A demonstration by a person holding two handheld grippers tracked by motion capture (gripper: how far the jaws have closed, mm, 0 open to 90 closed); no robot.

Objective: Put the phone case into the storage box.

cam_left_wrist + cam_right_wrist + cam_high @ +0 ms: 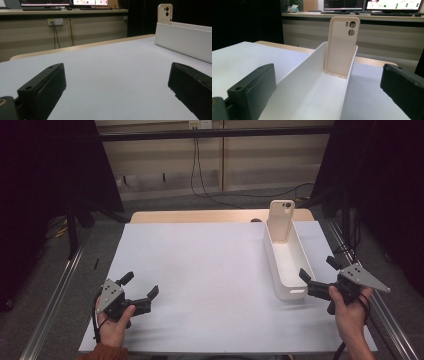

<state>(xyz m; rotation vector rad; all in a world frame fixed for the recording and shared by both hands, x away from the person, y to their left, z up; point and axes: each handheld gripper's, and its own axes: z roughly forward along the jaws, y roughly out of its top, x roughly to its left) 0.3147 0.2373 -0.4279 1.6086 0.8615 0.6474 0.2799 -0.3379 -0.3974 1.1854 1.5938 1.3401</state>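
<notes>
Left claw (139, 286) held low over the near left part of the white surface (200, 270), jaws spread wide, nothing between them; gripped by the person's left hand (114, 322), rust-coloured sleeve (102, 353) at the bottom edge. Right claw (320, 271) held at the near right, jaws likewise spread wide and empty, aimed along the long white tray (287, 265) from its near end; gripped by the right hand (351, 312), grey three-cornered plate on top. Seen from the right claw's own camera: tray (312, 82) running away between the two black jaws, its open inside bare except for the phone case (342, 47) at the far end. Phone case (281, 220) beige, standing upright inside the tray, leaning against the far end wall, camera cut-outs at its top, upper half rising above the rim. Seen from the left claw's camera: tray (182, 40) well apart to the right, side wall facing, phone case (165, 13) poking up above its far end. Neither claw touching tray or case. Tray lying lengthwise on the right half of the surface, far end near the wooden edge (200, 216).
</notes>
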